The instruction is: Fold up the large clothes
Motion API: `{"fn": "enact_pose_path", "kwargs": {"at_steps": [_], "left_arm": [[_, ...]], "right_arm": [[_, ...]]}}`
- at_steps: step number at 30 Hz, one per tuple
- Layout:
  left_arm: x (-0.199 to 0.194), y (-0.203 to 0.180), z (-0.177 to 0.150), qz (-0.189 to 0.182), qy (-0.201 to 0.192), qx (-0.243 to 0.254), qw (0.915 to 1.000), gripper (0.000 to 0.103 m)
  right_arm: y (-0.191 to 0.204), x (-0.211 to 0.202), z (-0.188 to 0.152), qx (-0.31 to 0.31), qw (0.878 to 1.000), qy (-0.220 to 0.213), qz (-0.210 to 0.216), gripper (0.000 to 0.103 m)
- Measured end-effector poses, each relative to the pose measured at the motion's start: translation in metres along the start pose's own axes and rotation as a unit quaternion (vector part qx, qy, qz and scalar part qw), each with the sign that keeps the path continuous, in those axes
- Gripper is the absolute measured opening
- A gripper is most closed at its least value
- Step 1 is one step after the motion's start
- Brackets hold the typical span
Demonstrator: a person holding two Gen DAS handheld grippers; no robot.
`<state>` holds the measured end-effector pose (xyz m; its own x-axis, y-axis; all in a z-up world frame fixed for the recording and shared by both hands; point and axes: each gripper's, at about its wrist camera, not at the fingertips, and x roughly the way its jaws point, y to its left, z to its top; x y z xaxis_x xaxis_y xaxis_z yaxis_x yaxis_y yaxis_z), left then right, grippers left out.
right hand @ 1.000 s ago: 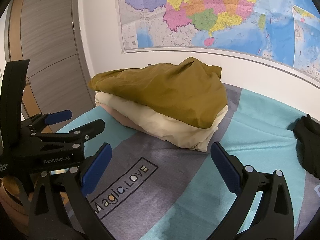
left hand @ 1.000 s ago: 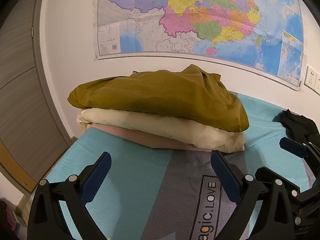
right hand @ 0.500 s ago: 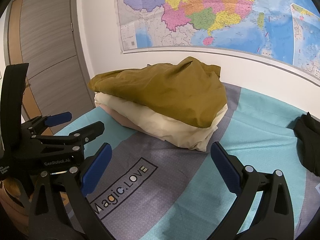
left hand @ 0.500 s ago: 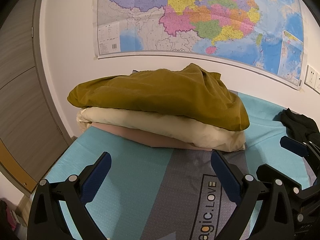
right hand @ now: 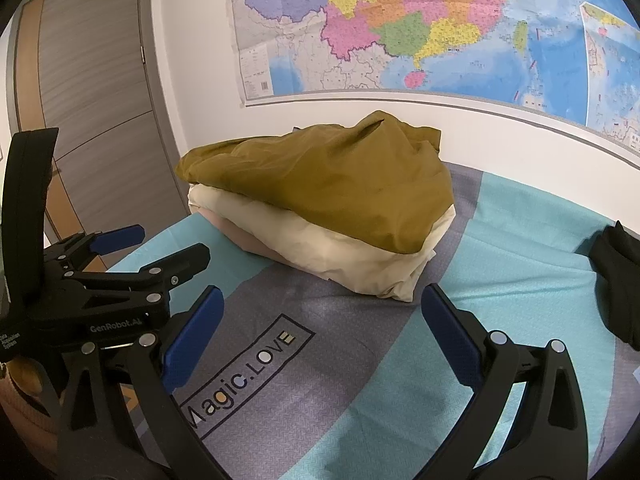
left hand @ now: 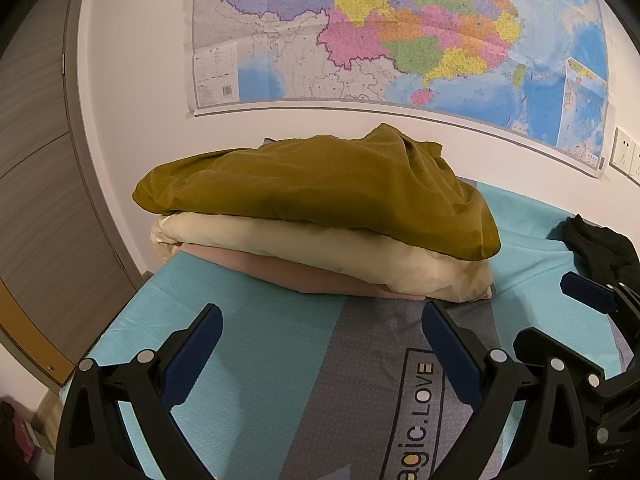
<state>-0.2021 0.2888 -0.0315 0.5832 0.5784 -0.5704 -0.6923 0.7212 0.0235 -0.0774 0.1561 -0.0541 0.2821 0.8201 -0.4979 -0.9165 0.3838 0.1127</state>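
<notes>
Both grippers are hovering side by side over a bed covered with a teal and grey sheet (right hand: 520,240) printed "Magic.LOVE". The left gripper (left hand: 320,344) is holding its jaws wide apart with nothing between them, and the right gripper (right hand: 322,320) is doing the same. Ahead of them, against the white wall, a stack of folded clothes is sitting on the sheet: an olive-brown garment (left hand: 320,188) is lying on top, a cream garment (left hand: 320,250) is resting under it, and a pink garment (left hand: 296,274) is lying at the bottom. A black garment (right hand: 618,276) is lying crumpled well apart to the right. A coloured map (left hand: 400,32) is hanging on the wall above the stack.
</notes>
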Motion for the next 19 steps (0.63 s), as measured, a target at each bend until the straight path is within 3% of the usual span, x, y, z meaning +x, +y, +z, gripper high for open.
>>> {"fn": "enact_pose_path", "kwargs": {"at_steps": [15,19], "left_arm": [[0.005,-0.005,0.000,-0.016,-0.002,-0.001,0.9999,0.096],[0.007,-0.007,-0.001,-0.043,0.003,-0.010,0.9990,0.096]], "right_arm": [[-0.005,-0.001,-0.001,0.007,1.000,0.001,-0.004,0.097],[-0.010,-0.004,-0.002,0.014,1.000,-0.002,-0.009,0.097]]}}
